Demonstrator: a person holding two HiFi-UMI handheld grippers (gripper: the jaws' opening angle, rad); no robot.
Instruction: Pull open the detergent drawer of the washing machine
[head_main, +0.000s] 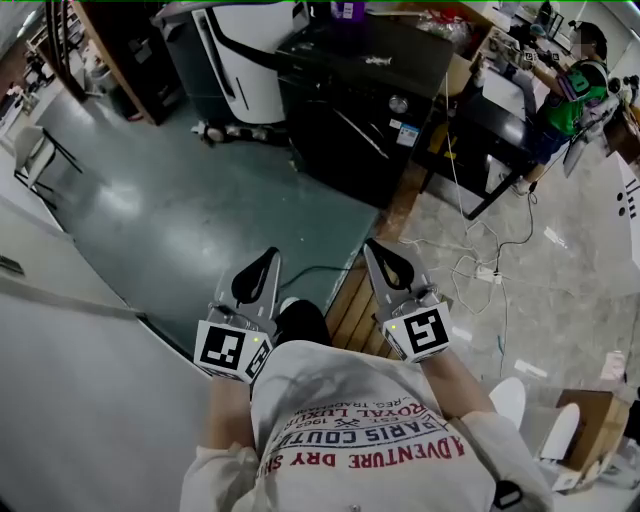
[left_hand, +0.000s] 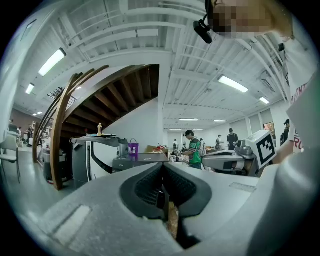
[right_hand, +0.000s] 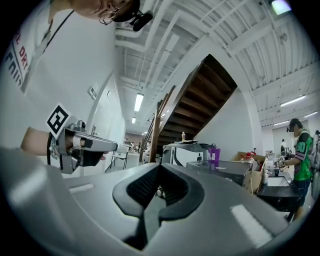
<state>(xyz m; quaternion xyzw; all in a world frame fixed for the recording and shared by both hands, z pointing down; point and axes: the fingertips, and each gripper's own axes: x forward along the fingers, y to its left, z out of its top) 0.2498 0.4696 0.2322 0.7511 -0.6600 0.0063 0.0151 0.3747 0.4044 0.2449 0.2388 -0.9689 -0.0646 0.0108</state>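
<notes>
A black washing machine (head_main: 350, 100) with a round knob (head_main: 398, 103) stands across the floor, well ahead of both grippers; which part is its detergent drawer I cannot tell. It also shows as a dark box far off in the left gripper view (left_hand: 137, 161) and the right gripper view (right_hand: 225, 170). My left gripper (head_main: 262, 262) and right gripper (head_main: 385, 258) are held side by side at chest height, pointing level toward it. Each one's jaws are shut with nothing between them, as the left gripper (left_hand: 162, 167) and right gripper (right_hand: 159, 167) show in their own views.
A white and grey appliance (head_main: 235, 55) stands left of the machine, with a purple bag (left_hand: 133, 148) on the machine's top. A person in a green shirt (head_main: 565, 95) works at a black desk at the right. Cables (head_main: 480, 265) lie on the floor. A pale wall (head_main: 60, 380) runs along my left.
</notes>
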